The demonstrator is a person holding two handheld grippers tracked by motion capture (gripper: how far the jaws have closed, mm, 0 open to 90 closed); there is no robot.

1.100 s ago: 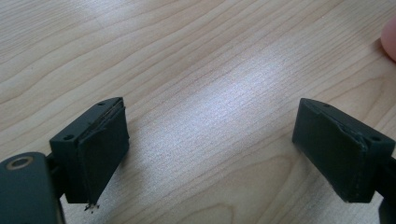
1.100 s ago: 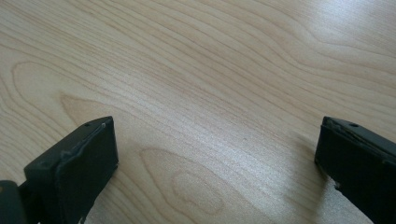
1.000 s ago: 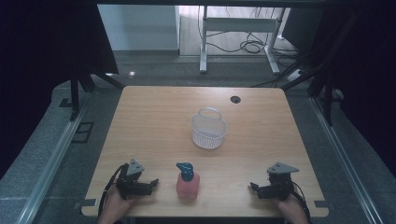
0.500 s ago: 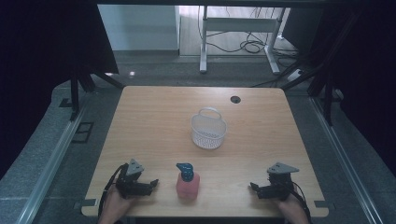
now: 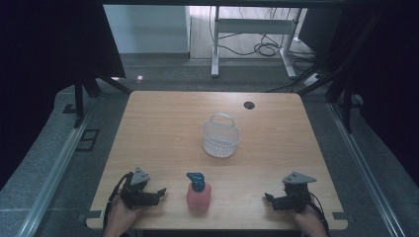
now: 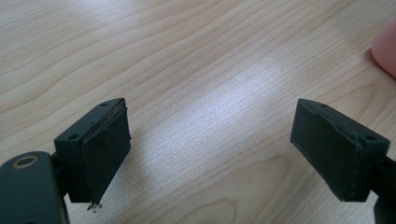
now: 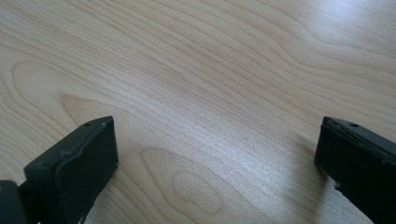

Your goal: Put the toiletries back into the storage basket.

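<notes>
On the table's near edge: one pink bottle between two wide claws.

Nearest, the pink bottle point(image 5: 198, 196) stands upright on the table point(image 5: 163, 123), rounded, soft pink, topped by a blue pump cap. To the bottle's left, just beside it, the left claw point(image 5: 159, 192) rests with jaws spread wide and empty; to the bottle's right, well apart, the right claw point(image 5: 269, 198) is likewise wide and empty. Beyond the bottle sits one white mesh basket point(image 5: 221, 138), handle raised. Farther still, one dark round hole point(image 5: 249, 105).
</notes>
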